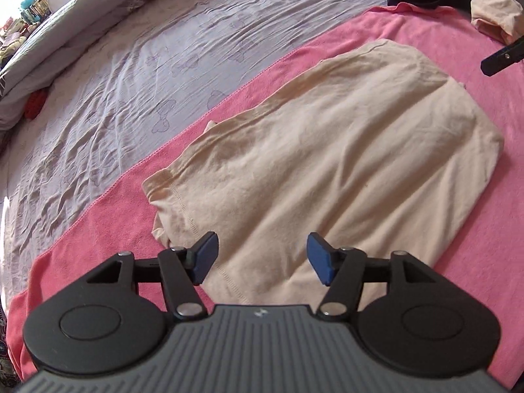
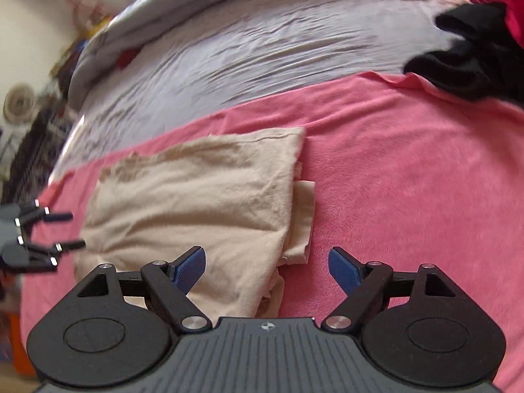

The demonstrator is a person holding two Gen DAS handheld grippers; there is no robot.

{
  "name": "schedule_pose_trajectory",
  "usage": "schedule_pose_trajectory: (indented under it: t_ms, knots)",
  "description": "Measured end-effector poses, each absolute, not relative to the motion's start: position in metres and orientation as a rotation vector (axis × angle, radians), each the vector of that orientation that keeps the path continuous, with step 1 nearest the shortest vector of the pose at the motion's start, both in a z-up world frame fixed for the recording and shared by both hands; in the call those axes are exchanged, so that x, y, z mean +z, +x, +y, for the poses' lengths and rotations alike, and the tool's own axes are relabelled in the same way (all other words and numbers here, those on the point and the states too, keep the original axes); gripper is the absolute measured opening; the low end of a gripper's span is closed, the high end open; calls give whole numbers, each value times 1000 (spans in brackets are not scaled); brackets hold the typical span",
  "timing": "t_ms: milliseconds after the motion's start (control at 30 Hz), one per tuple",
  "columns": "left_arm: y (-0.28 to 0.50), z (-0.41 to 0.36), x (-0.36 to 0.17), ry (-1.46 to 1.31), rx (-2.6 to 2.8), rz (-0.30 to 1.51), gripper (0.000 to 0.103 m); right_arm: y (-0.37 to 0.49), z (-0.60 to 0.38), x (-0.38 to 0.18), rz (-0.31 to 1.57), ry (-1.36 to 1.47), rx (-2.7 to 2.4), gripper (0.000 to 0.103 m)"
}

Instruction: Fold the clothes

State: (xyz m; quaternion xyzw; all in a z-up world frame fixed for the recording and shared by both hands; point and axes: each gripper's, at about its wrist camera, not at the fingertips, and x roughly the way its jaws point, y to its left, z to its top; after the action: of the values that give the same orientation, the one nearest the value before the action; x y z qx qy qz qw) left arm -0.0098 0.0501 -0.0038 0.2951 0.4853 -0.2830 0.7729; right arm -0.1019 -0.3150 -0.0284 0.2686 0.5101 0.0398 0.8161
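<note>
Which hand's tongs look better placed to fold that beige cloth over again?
Probably the left tongs: they hang open directly over the near hem of the folded beige cotton garment. The right tongs, also open, straddle its side edge, half over the pink towel.

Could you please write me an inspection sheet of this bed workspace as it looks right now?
Surface: wrinkled lilac printed bedsheet with a pink fleece blanket spread over it.
Job's things: beige knit garment, folded flat on the blanket; a small flap sticks out at one edge.
Clutter: black clothes, red clothes and a crumpled beige garment piled at the far end.
Grippers: left gripper open above the garment; right gripper open over its edge; neither holds anything.
Cables: nothing seen.
Surroundings: rolled grey duvet; blurred shelf items beyond.
</note>
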Motion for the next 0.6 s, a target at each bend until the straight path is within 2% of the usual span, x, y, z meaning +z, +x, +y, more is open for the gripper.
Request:
schedule_pose_trajectory:
  t_ms: [233, 433, 600]
  knots:
    - [-30, 16, -17, 560, -635, 1045, 63, -153, -324, -56, 934, 952, -92, 88]
    - [-44, -10, -20, 479, -653, 1055, 62, -157, -303, -62, 861, 728, -207, 88]
    - [-51, -26, -26, 424, -640, 1076, 62, -135, -291, -65, 847, 511, -173, 94]
